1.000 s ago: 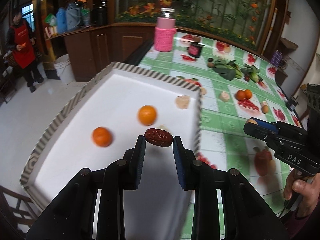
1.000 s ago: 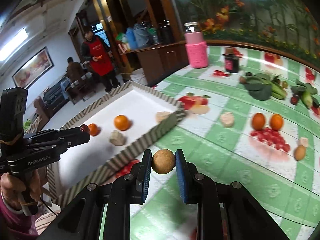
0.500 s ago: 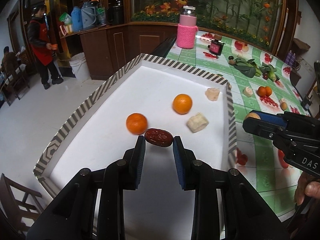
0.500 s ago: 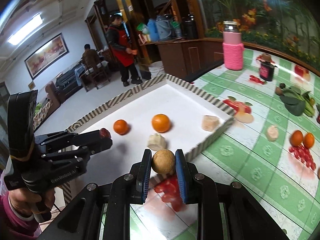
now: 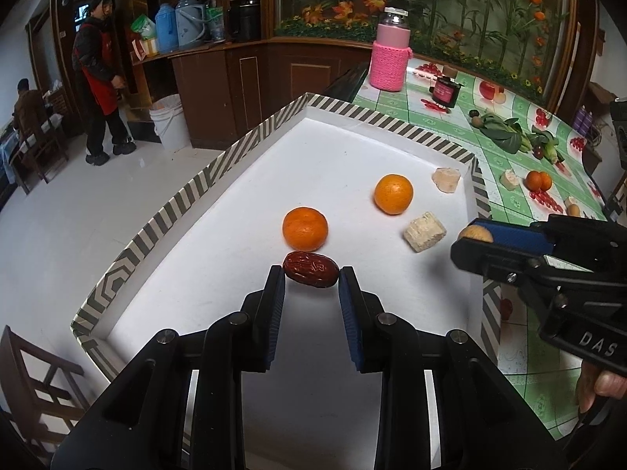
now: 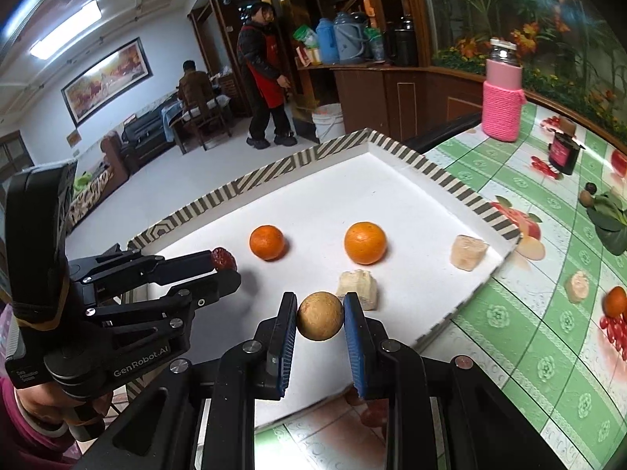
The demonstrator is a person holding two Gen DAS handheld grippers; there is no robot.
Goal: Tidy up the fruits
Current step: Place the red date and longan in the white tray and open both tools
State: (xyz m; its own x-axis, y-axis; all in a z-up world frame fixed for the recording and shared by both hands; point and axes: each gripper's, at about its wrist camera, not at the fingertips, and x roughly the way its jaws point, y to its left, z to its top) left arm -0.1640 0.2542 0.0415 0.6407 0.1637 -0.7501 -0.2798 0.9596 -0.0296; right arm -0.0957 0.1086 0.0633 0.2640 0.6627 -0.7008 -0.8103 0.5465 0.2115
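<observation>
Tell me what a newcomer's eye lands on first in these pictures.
Two black grippers hang over a white tray with a striped rim: the left gripper pinches a wrinkled red date, the right gripper a round tan fruit. On the tray lie two bright oranges, one near the date and one farther back, with two pale chunks beside them. Behind, a pink knitted bottle stands on the green fruit-print tablecloth.

A pink-sleeved bottle [image 5: 390, 60] stands at the far end of the worktop [image 6: 521, 309], which is covered in a green checked cloth with printed fruit, and a small dark jar [image 5: 445, 92] sits near it. Beyond, on the white floor, a person in a red apron [image 6: 263, 74] stands beside a white bucket [image 5: 168, 120]. Blue flasks [image 5: 178, 25] line a wooden cabinet.
</observation>
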